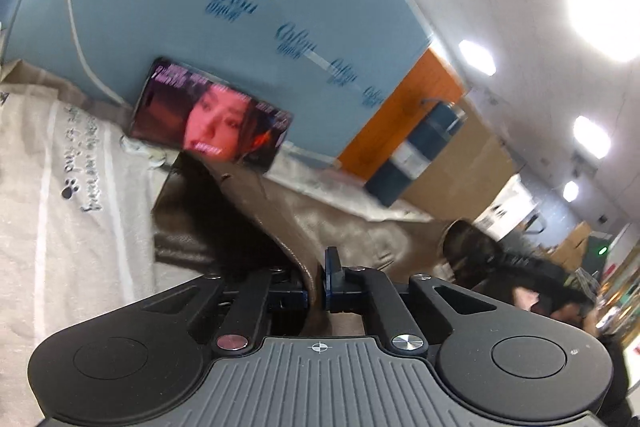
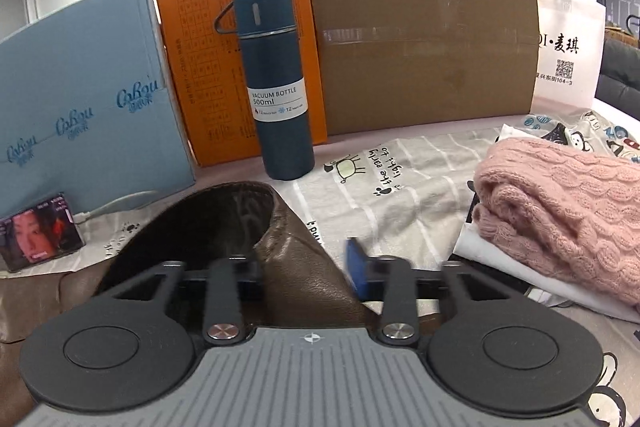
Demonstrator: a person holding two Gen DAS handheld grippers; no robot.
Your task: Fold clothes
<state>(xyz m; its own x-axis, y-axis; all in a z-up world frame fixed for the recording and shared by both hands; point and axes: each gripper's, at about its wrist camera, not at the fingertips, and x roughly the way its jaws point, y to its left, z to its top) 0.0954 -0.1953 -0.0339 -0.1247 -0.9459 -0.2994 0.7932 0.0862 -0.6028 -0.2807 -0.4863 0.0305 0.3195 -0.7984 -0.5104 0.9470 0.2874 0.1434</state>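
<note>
Printed cloth [image 2: 424, 167] with cartoon animals and grey stripes covers the bench, and boxes are lined up along its far side: a light blue box [image 2: 88, 99], an orange box [image 2: 204, 67] and a taped brown cardboard box [image 2: 424, 39]. A dark blue vacuum bottle [image 2: 276, 87] stands upright in front of the orange box. A white bag [image 2: 568, 39] with printed characters is seen at the right end of the row. A phone [image 2: 40, 231] with a lit screen is propped against the blue box, with a white cable [image 2: 116, 205] running beside it.

The brown leather jacket [image 2: 304, 267] lies on the cloth near the front edge, dark lining showing inside one opening. The left hand-held gripper [image 1: 318, 281] is closed tight on a fold of the jacket's leather, with the leather pinched between its blue pads. The right hand-held gripper [image 2: 308, 275] is drawn narrow around another ridge of the same jacket; its right blue pad lies against the leather, while its left finger is hidden behind the fold.

To the right, a pink knitted sweater [image 2: 560, 211] is folded on top of a white garment [image 2: 516, 267], well apart from the jacket.
</note>
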